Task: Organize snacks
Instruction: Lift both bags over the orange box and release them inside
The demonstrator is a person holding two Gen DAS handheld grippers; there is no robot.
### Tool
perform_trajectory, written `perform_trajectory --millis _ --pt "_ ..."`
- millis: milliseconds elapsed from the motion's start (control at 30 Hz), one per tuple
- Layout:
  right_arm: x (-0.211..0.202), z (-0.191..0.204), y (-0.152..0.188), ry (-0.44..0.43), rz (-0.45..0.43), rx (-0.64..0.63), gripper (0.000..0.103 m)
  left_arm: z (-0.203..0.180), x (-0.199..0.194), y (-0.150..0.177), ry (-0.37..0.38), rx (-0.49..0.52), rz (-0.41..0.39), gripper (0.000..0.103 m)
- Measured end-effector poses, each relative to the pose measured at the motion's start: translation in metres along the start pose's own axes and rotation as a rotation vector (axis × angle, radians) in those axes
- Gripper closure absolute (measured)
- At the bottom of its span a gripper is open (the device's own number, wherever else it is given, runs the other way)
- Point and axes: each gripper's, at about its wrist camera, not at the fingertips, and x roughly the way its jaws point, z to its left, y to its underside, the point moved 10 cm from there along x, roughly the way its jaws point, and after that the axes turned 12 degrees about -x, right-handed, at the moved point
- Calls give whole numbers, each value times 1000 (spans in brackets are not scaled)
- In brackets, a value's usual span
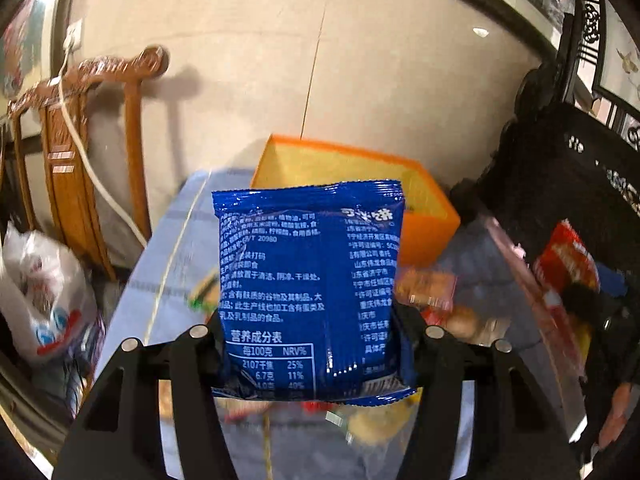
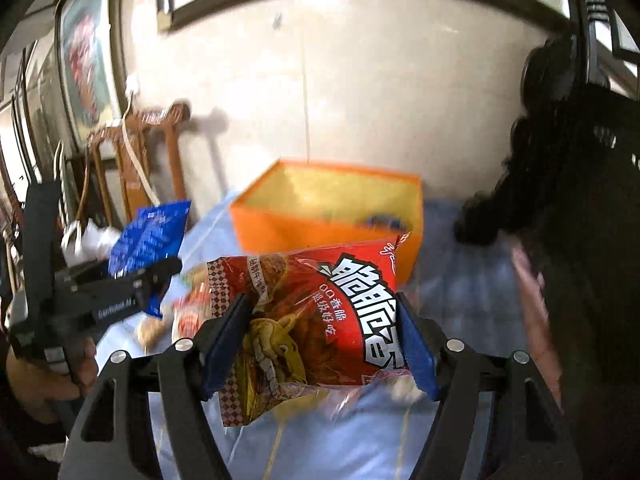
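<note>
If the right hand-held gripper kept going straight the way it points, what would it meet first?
Probably the orange box beyond the red snack bag it holds, though depth is unclear.

Carved wooden chair (image 1: pixel 86 152) by the wall; white plastic bag (image 1: pixel 44 296), perhaps full.

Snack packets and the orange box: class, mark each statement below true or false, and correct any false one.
1. The left gripper holds a blue packet. True.
2. The right gripper holds a green packet. False: it holds a red packet.
3. The orange box stands on the table beyond both packets. True.
4. The blue packet already lies inside the orange box. False: it is still clamped between the left gripper's fingers, in front of the box.
5. A wooden chair stands by the wall, left of the table. True.
</note>
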Motion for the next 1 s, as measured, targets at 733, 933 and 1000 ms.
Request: perform_trajectory --millis 733,933,1000 --pt "151 -110 -190 92 52 16 24 -66 141 -199 -120 94 -80 12" --pt "151 -113 -178 126 53 -3 22 -55 130 -191 -132 115 -121 9" --pt "148 -115 -171 122 58 10 22 -48 124 -186 -127 100 -111 9"
